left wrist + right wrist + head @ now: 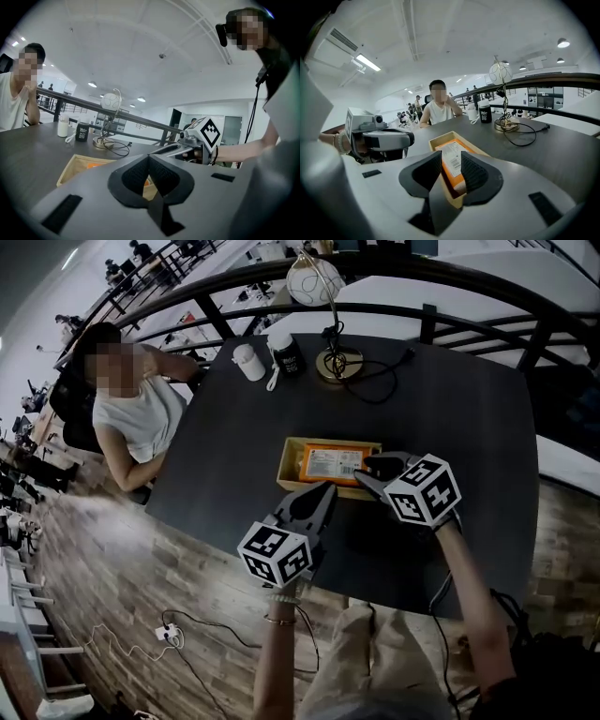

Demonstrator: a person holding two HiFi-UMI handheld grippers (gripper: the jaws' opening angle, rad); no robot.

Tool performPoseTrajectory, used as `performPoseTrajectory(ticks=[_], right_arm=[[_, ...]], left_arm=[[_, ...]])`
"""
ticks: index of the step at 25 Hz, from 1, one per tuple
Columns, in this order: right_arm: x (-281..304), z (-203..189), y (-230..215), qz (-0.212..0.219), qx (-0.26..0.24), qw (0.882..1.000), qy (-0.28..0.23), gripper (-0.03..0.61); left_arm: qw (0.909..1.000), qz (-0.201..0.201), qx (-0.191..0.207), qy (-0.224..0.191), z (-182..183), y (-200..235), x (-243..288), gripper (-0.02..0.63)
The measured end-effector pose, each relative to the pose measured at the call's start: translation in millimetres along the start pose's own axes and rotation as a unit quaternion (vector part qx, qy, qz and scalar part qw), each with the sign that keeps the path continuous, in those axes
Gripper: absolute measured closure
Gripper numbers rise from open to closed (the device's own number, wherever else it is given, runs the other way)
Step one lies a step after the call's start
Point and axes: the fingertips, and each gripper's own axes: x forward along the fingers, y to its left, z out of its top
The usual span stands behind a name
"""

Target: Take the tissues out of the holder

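- Tissue pack [330, 463] is lying flat inside the wooden holder [292, 452] on the table [459, 409].
- Left gripper [324, 490] is hovering at the holder's near edge, jaws pressed together, nothing between them.
- Right gripper [364, 471] is hanging over the holder's near right corner, jaws standing apart, not pinching the pack.

Orange tissue pack [328, 463], white label up, flat inside open wooden holder [290, 465] on dark table [450, 409]
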Motion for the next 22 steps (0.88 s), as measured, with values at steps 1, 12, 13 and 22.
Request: performPoseTrajectory(ticks=[1,12,13,22], right_arm=[[5,0,-4,-0.003,-0.007,1.000,0.006,0.465],[40,-11,-36,-0.020,-0.062,0.994,0.090,0.420],[42,-13,-39,-0.022,-0.065,0.993,0.097,0.419],[55,-32,-50,-0.058,-0.059,0.980,0.178,0.419]], left_arm=[[1.0000,-0.001,-0.001,0.001,-1,3,2,0.606],[0.9997,-0.011,0.012,0.019,-7,25,27,0.606],[0.9996,-0.012,0.012,0.021,-8,26,29,0.606],[0.9997,-0.016,0.006,0.018,-9,28,34,0.606]])
